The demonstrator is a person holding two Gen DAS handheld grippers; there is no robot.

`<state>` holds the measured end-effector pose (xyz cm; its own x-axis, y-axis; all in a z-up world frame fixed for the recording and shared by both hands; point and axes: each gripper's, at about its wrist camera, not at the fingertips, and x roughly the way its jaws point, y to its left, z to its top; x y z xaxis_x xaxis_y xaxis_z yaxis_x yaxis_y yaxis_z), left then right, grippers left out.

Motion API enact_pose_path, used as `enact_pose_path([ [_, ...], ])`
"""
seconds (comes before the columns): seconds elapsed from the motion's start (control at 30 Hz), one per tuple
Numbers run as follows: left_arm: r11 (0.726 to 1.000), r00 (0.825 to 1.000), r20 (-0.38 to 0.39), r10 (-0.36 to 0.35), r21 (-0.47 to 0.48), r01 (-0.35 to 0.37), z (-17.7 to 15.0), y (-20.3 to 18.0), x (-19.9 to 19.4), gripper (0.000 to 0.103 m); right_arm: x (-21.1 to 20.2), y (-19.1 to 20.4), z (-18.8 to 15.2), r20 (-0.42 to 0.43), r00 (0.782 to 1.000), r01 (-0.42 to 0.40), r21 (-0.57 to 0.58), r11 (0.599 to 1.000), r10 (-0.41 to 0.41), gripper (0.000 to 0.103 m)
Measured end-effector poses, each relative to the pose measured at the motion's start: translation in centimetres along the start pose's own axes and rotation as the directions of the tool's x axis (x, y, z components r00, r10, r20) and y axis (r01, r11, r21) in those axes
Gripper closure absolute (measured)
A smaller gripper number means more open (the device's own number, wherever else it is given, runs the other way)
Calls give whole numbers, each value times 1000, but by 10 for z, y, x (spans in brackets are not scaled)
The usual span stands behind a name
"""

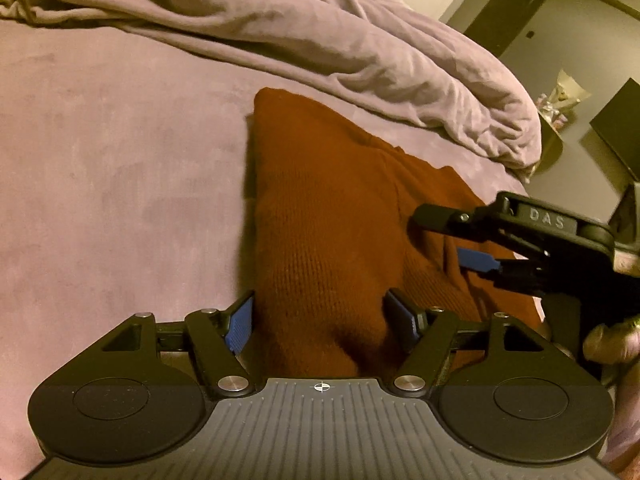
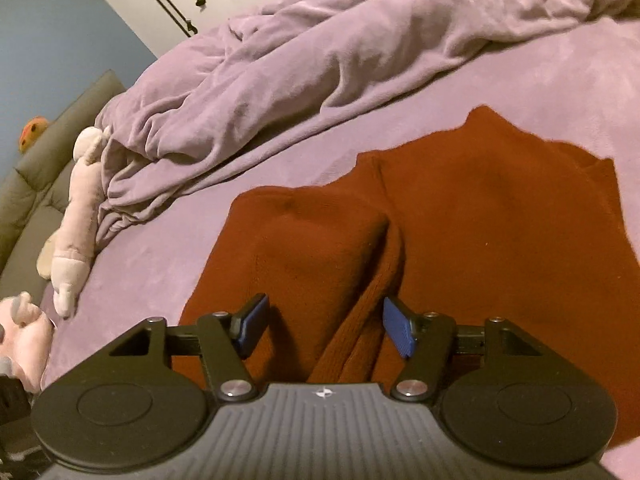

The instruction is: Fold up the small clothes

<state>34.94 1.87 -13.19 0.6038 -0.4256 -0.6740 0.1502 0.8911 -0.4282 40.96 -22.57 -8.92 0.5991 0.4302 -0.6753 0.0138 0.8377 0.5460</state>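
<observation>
A rust-brown knitted garment [image 1: 332, 208] lies partly folded on the lilac bed sheet [image 1: 120, 160]. My left gripper [image 1: 320, 320] hovers low over its near end. Its jaws stand wide, with fabric between the blue pads [image 1: 240, 324] but not pinched. From the right my right gripper [image 1: 460, 236] reaches over the same garment, held by a hand at the frame edge. In the right wrist view the garment [image 2: 480, 220] shows a ribbed fold running toward the camera. The right gripper [image 2: 326, 324] is open astride that fold, and its pads [image 2: 396, 328] are clear of the cloth.
A crumpled lilac duvet [image 1: 320, 40] is heaped behind the garment. Plush toys [image 2: 76, 216] lie by the grey headboard [image 2: 36, 184] at the left of the right wrist view. A dark cabinet [image 1: 616, 128] and a small round table [image 1: 554, 136] stand past the bed's edge.
</observation>
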Motion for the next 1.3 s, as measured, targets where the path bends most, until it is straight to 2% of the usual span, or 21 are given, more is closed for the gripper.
enact_pose_path([
  [0.07,1000,1000,-3,-10,-5,10,0,2,-1,27,0,2,1,0,1000,27,-2,1000,-27,38],
  [0.27,1000,1000,-2,-13,-8,13,-1,3,-1,26,10,8,3,-26,1000,-1,8,1000,1,34],
  [0.37,1000,1000,-4,-15,-17,15,-3,6,-2,24,11,22,4,9,1000,31,-62,998,-30,60],
  [0.47,1000,1000,-9,-19,-25,18,-3,9,-2,23,14,26,5,10,999,39,-78,996,-38,59],
  [0.57,999,1000,-9,-13,-33,13,-4,9,-2,23,17,30,7,6,999,42,-75,996,-42,53],
  [0.63,1000,1000,-6,-1,-27,1,-5,6,-5,23,22,40,8,0,997,70,-132,989,-71,52],
  [0.67,1000,1000,-5,0,-31,0,-7,5,-9,23,24,44,7,2,996,87,-164,983,-88,56],
  [0.7,999,1000,-7,-5,-38,4,-9,3,-14,23,25,50,7,10,994,108,-209,972,-108,65],
  [0.73,999,1000,-8,-14,-40,13,-11,2,-18,23,24,55,6,21,992,123,-249,961,-122,71],
  [0.77,999,1000,-6,-22,-33,22,-14,-1,-22,23,23,60,6,41,988,152,-292,944,-147,88],
  [0.8,1000,1000,-9,-18,-11,18,-17,-5,-24,23,20,64,6,55,984,176,-323,930,-167,91],
  [0.87,999,1000,-12,15,28,-15,-22,-12,-22,23,14,69,8,78,983,185,-361,914,-168,92],
  [0.9,998,999,-16,40,39,-40,-23,-15,-19,20,10,74,8,98,979,203,-399,894,-179,92],
  [0.97,994,993,-47,107,40,-105,-23,-18,-9,23,2,81,6,145,968,251,-463,850,-206,92],
  [1.07,982,985,-29,169,85,-166,-25,-29,-4,22,-15,80,8,217,949,309,-506,806,-227,92],
  [1.23,982,984,-24,179,64,-177,-25,-31,-2,20,-42,53,17,294,911,405,-494,769,-290,92],
  [1.3,982,984,-27,175,76,-173,-25,-34,-1,16,-47,34,17,301,896,439,-477,761,-328,92],
])
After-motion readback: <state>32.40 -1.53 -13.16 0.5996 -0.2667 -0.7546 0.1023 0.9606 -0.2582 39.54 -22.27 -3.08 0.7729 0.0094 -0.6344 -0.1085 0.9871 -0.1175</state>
